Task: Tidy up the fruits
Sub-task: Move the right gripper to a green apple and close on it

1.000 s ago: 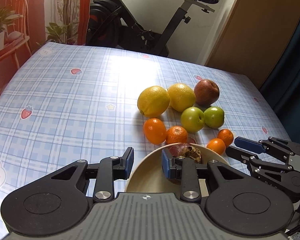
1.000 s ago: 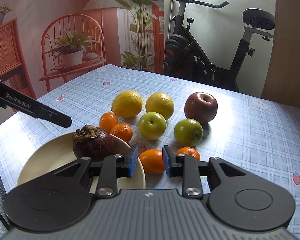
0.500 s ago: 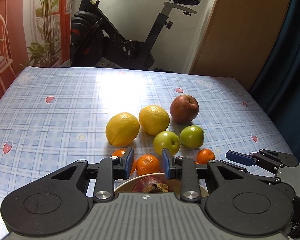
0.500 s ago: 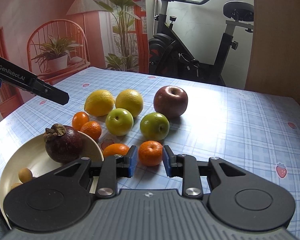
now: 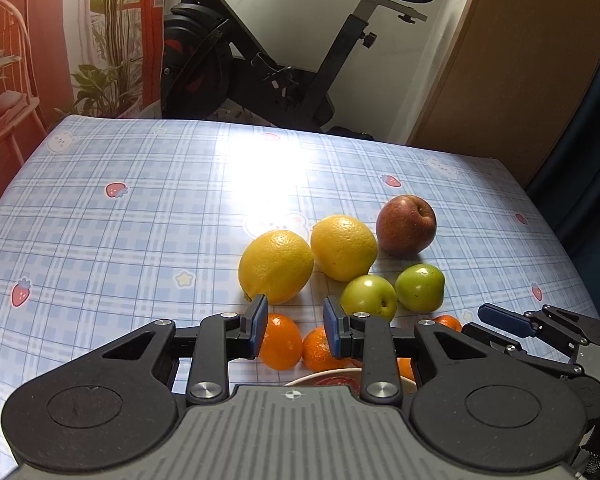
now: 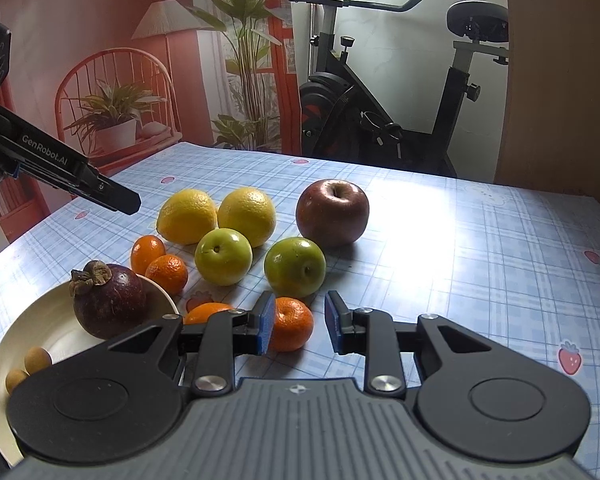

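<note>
Fruits lie on a blue checked tablecloth: two lemons (image 6: 188, 216), two green apples (image 6: 223, 256), a red apple (image 6: 332, 212) and several mandarins. A cream bowl (image 6: 32, 336) at the left holds a dark mangosteen (image 6: 108, 300) and small yellow fruits (image 6: 36, 360). My right gripper (image 6: 299, 324) is open, low over the table, with a mandarin (image 6: 292, 324) between its fingers, nearer the left one. My left gripper (image 5: 295, 326) is open and empty, above the bowl's far rim (image 5: 324, 376), with two mandarins (image 5: 280, 340) beyond its tips.
An exercise bike (image 5: 268, 52) stands behind the table's far edge. A wooden door (image 5: 520, 60) is at the back right. A red chair with potted plants (image 6: 112, 120) stands to the left. The right gripper also shows in the left wrist view (image 5: 512, 324).
My left gripper has lifted and pulled back from the bowl, leaving the mangosteen there. My right gripper has moved forward, and a mandarin now sits between its fingers.
</note>
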Available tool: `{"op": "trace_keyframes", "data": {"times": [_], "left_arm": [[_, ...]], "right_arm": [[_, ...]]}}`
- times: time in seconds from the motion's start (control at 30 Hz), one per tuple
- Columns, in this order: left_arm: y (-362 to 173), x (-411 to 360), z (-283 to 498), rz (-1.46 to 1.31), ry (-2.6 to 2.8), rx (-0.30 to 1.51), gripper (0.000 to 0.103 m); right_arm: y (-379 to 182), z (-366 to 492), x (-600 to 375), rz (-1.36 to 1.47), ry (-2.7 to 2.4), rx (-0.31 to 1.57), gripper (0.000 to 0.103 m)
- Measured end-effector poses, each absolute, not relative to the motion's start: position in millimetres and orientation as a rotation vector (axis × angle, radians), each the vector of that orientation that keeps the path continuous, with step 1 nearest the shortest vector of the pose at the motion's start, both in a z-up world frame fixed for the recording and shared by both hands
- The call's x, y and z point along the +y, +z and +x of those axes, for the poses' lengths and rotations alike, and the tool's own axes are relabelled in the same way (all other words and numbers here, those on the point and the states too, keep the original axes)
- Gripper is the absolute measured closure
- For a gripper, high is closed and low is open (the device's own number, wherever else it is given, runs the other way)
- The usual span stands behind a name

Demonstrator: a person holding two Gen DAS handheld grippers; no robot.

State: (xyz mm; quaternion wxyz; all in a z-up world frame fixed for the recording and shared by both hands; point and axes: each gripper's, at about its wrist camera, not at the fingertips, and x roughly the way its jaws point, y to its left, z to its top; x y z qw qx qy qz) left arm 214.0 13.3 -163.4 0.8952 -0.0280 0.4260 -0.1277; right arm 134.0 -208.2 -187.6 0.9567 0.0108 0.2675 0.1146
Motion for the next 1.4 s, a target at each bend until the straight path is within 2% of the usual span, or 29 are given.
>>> {"op": "trace_keyframes", "data": {"times": [0.5, 0.6, 0.63, 0.9, 1.03, 1.4], "left_arm": [[-162.2, -10.7, 234.7, -0.051, -0.311, 0.874, 0.071], [-164.8, -20.8, 241.1, -0.052, -0.329, 0.882, 0.071], [-165.8, -23.3, 242.4, -0.052, -0.333, 0.884, 0.071], [-169.8, -47.8, 251.4, -0.029, -0.396, 0.894, 0.071], [-169.7, -66.7, 260.9, -0.022, -0.439, 0.902, 0.071], [-193.1, -100.1, 281.8, -0.003, -0.507, 1.001, 0.071]], "right_arm": [[-186.5, 164.4, -209.8, 0.001, 0.256, 0.539, 0.072], [-187.9, 167.7, -207.4, -0.006, 0.272, 0.543, 0.057], [-188.5, 168.8, -206.9, -0.010, 0.275, 0.544, 0.055], [-197.8, 181.6, -207.6, 0.017, 0.285, 0.569, 0.055], [-200.2, 187.4, -210.3, 0.052, 0.296, 0.574, 0.051], [-204.3, 197.1, -213.2, 0.111, 0.342, 0.612, 0.050]]}}
